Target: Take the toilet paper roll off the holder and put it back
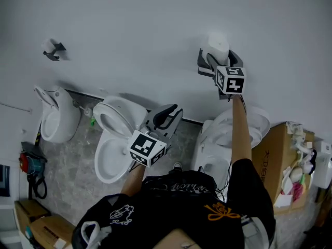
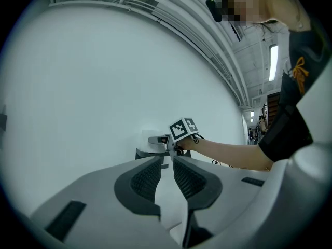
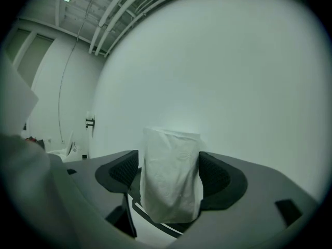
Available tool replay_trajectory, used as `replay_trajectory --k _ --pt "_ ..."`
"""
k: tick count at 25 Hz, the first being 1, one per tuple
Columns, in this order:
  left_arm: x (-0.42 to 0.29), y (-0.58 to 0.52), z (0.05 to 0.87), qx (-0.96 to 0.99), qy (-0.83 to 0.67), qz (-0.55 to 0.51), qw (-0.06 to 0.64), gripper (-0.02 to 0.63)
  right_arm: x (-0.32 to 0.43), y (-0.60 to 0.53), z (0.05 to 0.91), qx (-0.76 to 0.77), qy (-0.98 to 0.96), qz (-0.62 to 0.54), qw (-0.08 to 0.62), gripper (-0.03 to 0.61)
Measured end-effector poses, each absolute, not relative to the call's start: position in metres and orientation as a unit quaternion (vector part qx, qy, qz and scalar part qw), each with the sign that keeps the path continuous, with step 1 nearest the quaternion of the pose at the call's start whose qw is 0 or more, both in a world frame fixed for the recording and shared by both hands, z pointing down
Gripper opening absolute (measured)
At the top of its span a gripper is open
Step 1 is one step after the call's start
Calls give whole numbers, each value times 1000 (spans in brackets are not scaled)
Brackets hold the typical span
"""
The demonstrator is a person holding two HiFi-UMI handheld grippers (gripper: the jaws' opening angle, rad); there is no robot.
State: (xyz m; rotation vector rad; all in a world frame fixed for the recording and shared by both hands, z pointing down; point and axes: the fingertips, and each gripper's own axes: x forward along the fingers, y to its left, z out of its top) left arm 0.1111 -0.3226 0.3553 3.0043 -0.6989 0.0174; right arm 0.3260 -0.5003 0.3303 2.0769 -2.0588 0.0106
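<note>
Right gripper (image 3: 168, 175) jaws opening around crumpled white toilet paper roll (image 1: 218, 43), 1 o'clock; left gripper (image 2: 167, 175) closed, empty; glossy toilet (image 1: 116, 139), 8 o'clock.

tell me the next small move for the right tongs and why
Probably draw the right tongs straight back from the wall: they are opening around the toilet paper roll, which looks seated on its holder, so it seems to need no more grip.
</note>
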Motion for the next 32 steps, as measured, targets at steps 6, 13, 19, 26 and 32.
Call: replay_trajectory --k 6,13,19,26,32 --pt "112 -326 360 970 -240 10 32 74 334 -508 339 723 -679 7 130 348" --pt "115 -326 371 965 -258 17 38 74 337 -508 340 723 -678 4 133 301" --pt "111 -319 380 963 -266 27 43 74 331 -501 336 710 -695 -9 117 291" --pt "104 -306 370 965 -260 23 33 74 310 -472 309 699 -707 -36 100 291" --pt "89 -290 366 969 -245 23 27 74 279 -429 284 691 -716 -57 82 291"
